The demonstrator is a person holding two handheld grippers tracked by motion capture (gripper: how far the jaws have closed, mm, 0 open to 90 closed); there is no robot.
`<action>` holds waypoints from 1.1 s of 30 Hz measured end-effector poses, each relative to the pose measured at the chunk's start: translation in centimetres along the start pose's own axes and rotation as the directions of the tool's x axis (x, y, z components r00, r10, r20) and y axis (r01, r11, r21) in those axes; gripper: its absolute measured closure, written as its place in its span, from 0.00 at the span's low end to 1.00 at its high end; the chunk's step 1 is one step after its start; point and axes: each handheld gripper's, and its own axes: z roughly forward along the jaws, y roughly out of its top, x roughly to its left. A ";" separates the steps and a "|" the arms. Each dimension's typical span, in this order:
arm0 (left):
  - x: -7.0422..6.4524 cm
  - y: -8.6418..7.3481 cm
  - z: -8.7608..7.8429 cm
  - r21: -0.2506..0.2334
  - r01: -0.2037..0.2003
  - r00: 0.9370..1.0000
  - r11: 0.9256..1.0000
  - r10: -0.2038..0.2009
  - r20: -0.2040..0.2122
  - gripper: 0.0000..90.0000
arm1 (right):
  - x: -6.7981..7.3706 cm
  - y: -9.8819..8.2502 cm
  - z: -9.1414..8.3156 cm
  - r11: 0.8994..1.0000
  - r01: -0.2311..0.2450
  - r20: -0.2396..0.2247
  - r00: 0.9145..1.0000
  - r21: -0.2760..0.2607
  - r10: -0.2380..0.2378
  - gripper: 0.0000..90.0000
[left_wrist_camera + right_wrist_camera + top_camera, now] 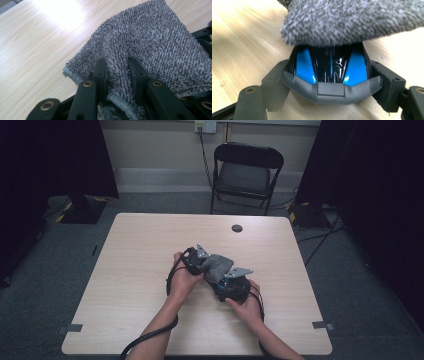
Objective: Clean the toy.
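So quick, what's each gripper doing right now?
Left gripper: closed, pinching a fold of the grey terry cloth.
Right gripper: closed on a wide blue-and-black glossy object, which lies partly under the cloth.

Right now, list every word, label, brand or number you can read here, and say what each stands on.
No text can be read.
Black and blue glossy object in the right gripper: a small pale mark, too small to read.
Grey speckled terry cloth in the left gripper: no label showing.
Pale wooden table: no writing.
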 end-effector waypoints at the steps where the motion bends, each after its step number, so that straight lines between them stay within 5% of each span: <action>1: 0.3 -0.1 0.1 0.002 0.013 1.000 1.000 -0.013 -0.009 0.80 | 0.0 0.0 0.0 1.000 -0.001 0.000 1.000 0.000 0.001 0.27; 33: 3.5 -1.0 1.3 0.010 0.112 0.991 0.994 -0.111 -0.074 0.80 | 0.0 0.0 0.0 1.000 0.000 -0.001 1.000 0.000 0.000 0.27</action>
